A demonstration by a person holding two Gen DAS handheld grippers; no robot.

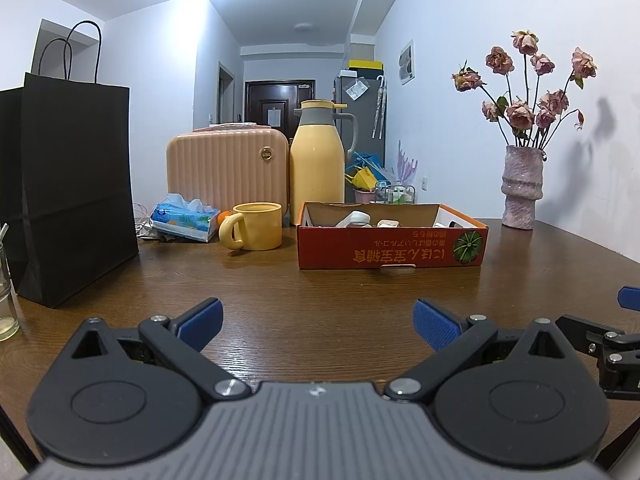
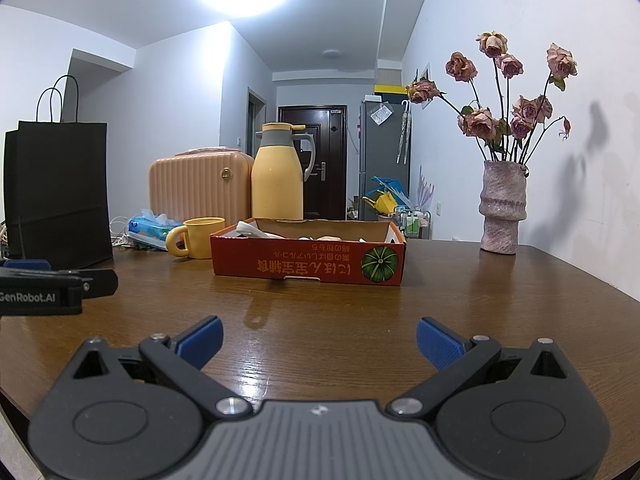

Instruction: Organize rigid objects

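Brown table [image 1: 320, 288] lower centre, left gripper [image 1: 318, 320] and right gripper [image 2: 320, 338] both wide and empty; reaching for the box [image 1: 392, 246] could topple the mug [image 1: 256, 226].

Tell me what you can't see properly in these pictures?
- White things in the red box: both views, the front wall hides most of each; what they are is unclear.
- Glass jar: left wrist view, cut by the left edge.
- Black bag: opaque, contents hidden.
- Orange thing: behind the yellow mug.
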